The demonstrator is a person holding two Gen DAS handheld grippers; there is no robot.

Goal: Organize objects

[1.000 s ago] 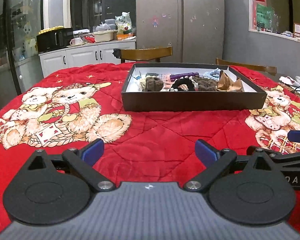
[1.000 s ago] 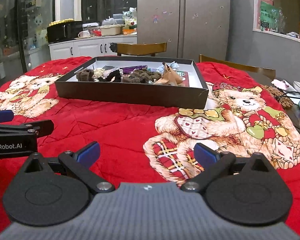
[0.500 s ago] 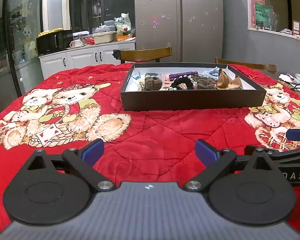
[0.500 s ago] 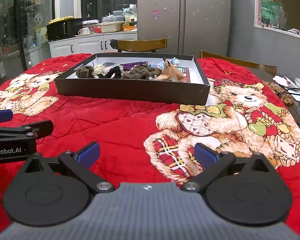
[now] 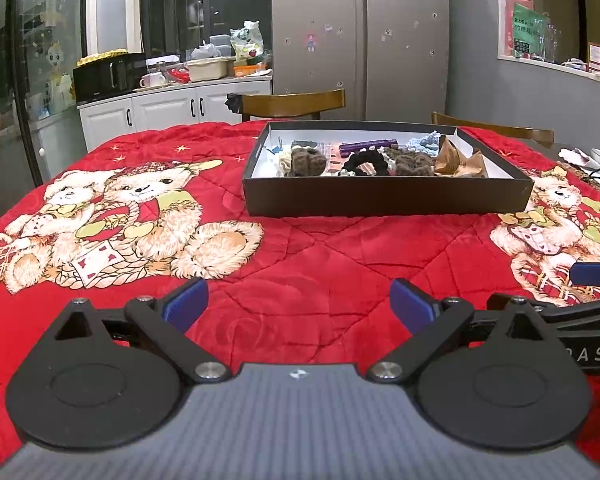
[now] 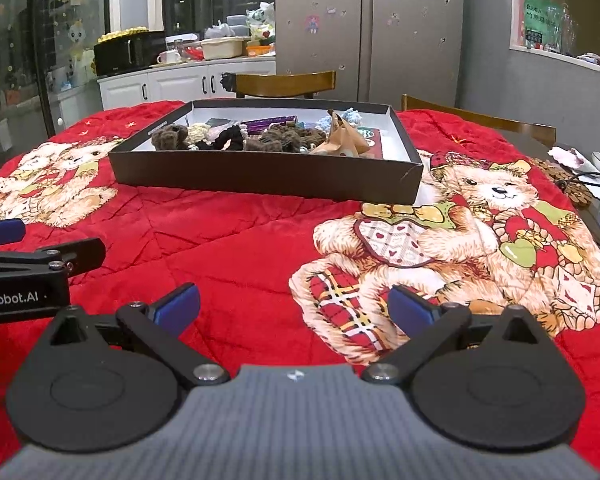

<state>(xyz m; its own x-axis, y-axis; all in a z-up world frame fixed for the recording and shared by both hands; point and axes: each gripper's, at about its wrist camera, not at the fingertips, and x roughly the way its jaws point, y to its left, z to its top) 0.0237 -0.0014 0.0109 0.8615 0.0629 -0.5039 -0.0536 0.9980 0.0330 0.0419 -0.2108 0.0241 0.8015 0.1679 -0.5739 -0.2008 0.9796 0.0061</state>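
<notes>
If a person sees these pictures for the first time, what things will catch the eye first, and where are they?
First comes the bright red quilt printed with teddy bears, which covers the whole table. On it, toward the far side, stands a shallow black box holding a jumble of scrunchies, among them a brown scrunchie at its left end and a black scrunchie in the middle. Nearest the camera, the left gripper and right gripper hover open and empty.

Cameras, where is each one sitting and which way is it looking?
Left wrist: sits on the left gripper, low over the red blanket, facing the box; its open fingers show, with the right gripper at the edge.
Right wrist: sits on the right gripper, facing the same box from farther right; its open fingers and the left gripper show.
Both share the box, blanket, chair and fridge.
</notes>
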